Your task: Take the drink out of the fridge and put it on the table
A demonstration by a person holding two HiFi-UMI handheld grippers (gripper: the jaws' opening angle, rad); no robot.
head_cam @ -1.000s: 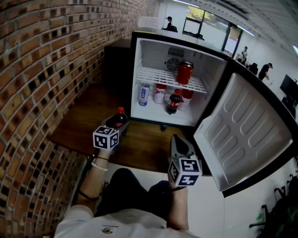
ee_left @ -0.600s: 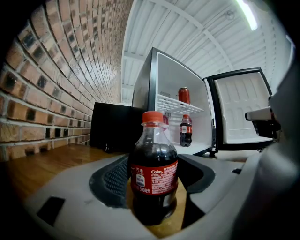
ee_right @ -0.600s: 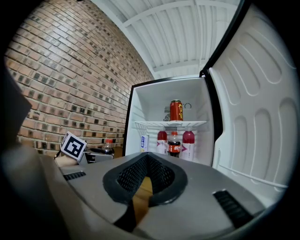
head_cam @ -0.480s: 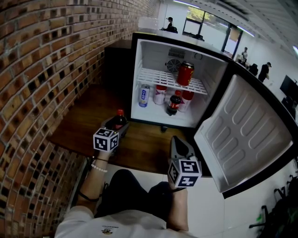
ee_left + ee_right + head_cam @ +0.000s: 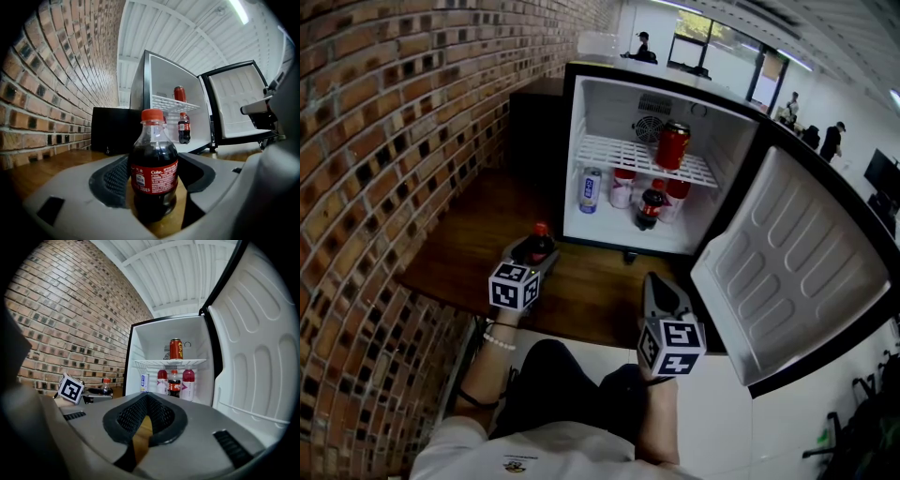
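While the right gripper (image 5: 656,284) is hanging idle nearest the person, jaws drawn together on nothing, the left gripper (image 5: 532,255) is clasping the cola bottle (image 5: 153,173) low on its body. Its base is seemingly resting on the wooden table (image 5: 591,300). Releasing well is probably meaning easing the jaws apart slowly and backing straight off, without tipping it. It is standing upright, red-capped, red-labelled, dark and nearly full, well before the open fridge (image 5: 609,112).
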